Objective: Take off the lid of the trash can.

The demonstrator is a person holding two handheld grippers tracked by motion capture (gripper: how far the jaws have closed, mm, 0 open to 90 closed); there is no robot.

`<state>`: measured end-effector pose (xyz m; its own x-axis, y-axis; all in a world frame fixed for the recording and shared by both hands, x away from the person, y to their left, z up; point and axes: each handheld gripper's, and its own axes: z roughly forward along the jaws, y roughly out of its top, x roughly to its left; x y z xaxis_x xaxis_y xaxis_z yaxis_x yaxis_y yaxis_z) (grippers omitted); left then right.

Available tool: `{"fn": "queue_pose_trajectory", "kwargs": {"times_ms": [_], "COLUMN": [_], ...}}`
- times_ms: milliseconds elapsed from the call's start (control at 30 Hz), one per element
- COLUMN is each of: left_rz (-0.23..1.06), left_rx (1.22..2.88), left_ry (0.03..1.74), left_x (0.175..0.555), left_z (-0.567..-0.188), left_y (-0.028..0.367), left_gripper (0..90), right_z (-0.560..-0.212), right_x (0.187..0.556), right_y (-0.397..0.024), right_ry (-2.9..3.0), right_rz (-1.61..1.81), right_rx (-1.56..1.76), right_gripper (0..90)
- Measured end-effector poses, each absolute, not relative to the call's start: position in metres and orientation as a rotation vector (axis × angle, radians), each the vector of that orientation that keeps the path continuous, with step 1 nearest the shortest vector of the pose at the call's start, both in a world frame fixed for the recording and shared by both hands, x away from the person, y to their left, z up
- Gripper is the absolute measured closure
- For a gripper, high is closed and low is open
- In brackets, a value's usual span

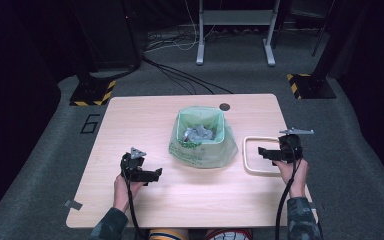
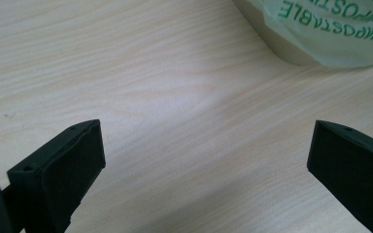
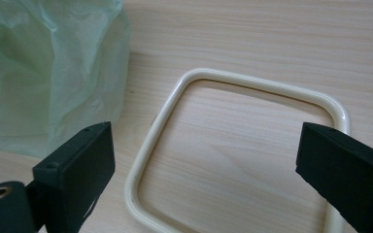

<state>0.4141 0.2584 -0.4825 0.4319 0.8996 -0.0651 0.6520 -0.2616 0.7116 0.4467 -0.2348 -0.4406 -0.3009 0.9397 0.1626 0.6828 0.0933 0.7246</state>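
Note:
A small bin lined with a pale green compostable bag (image 1: 202, 137) stands at the middle of the wooden table (image 1: 140, 120), with grey crumpled waste (image 1: 199, 133) inside. To its right lies a cream rounded-square ring (image 1: 252, 155) flat on the wood. My right gripper (image 1: 266, 153) hovers over that ring, jaws wide apart; in the right gripper view the ring (image 3: 184, 87) lies below and between the open right gripper (image 3: 206, 165), untouched. My left gripper (image 1: 155, 175) sits left of the bin, open above bare wood (image 2: 175, 121), with the bag's printed edge (image 2: 330, 29) beyond.
A dark round grommet (image 1: 224, 106) marks the table's far edge. A grey tape scrap (image 1: 73, 204) lies at the near left corner. Beyond the table are floor cables (image 1: 180, 75), a grey stand (image 1: 235, 30) and hazard-striped bases (image 1: 94, 92).

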Motion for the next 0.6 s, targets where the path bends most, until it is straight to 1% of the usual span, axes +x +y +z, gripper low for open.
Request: {"fn": "queue_pose_trajectory", "kwargs": {"times_ms": [600], "left_rz": [0.464], "left_rx": [1.994], "left_ry": [1.235], "left_x": [0.432], "left_z": [-0.451], "left_y": [0.248], "left_gripper": [0.2], "right_z": [-0.419], "right_x": [0.453], "right_y": [-0.209], "right_ry": [2.077], "right_rz": [1.049], "right_rx": [1.542], "right_gripper": [7.9]}}
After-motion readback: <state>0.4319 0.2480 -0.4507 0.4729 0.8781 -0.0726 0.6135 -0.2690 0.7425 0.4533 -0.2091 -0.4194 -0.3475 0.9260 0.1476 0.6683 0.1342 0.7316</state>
